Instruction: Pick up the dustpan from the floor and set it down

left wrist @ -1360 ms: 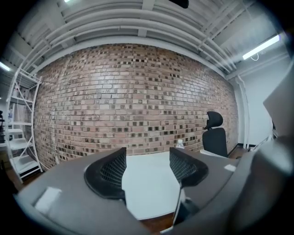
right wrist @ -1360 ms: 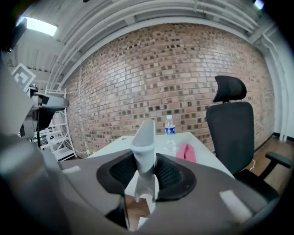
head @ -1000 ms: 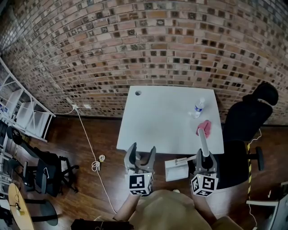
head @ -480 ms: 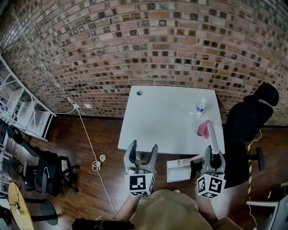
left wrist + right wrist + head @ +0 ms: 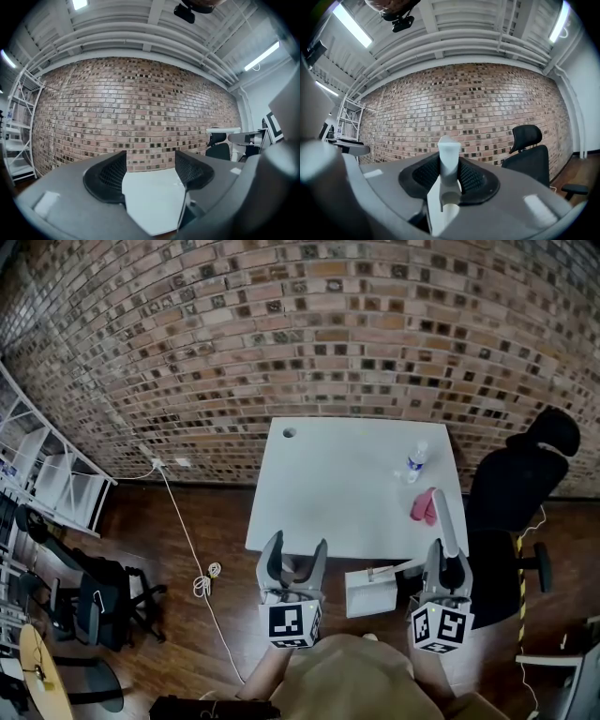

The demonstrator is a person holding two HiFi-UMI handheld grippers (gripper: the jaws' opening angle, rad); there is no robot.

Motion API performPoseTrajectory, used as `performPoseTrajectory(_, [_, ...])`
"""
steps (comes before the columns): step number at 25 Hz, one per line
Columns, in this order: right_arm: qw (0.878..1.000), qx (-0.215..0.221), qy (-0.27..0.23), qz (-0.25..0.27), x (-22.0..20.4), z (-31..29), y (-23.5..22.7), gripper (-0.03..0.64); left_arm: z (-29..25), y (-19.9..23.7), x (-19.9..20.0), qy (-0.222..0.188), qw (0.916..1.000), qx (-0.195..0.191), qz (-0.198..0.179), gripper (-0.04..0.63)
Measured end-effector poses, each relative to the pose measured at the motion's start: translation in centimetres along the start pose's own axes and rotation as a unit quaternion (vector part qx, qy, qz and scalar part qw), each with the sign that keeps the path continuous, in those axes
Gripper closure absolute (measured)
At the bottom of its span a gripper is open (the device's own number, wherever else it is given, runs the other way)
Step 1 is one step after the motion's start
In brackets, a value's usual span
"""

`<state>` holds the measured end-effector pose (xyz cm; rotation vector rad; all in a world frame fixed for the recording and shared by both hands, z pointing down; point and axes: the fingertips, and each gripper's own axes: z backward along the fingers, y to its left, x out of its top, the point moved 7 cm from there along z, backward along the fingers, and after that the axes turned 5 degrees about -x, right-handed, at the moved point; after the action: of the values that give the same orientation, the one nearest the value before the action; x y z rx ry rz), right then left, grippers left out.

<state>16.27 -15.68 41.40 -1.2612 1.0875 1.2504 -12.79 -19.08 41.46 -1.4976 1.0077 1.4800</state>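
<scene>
While the bottle (image 5: 415, 463) label's too small to read, the right gripper (image 5: 450, 176) is clamped on the dustpan (image 5: 367, 592) handle, pan hanging just left of it by the table (image 5: 328, 493). The left gripper (image 5: 150, 174) is open, empty.

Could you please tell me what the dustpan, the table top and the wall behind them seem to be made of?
The dustpan looks like moulded plastic, pale grey and matt: its handle is smooth and one-piece, with a moulded hole. The table top is probably white laminate, flat and uniform, though a painted board is possible. The wall is exposed brick, rough, with visible mortar joints.
</scene>
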Motion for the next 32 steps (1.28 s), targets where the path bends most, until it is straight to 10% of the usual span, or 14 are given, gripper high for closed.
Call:
performPoseTrajectory(17, [0.999,0.019,-0.017,0.034,1.2,0.3,0.7,0.502,0.0,-0.2,0.2,-0.004,1.0000,-0.005,-0.007,0.290])
performPoseTrajectory(32, [0.990,0.010,0.137,0.031,-9.9,-0.6,-0.8,0.502,0.2,-0.1,-0.6,0.008,0.9999,-0.008,0.002,0.291])
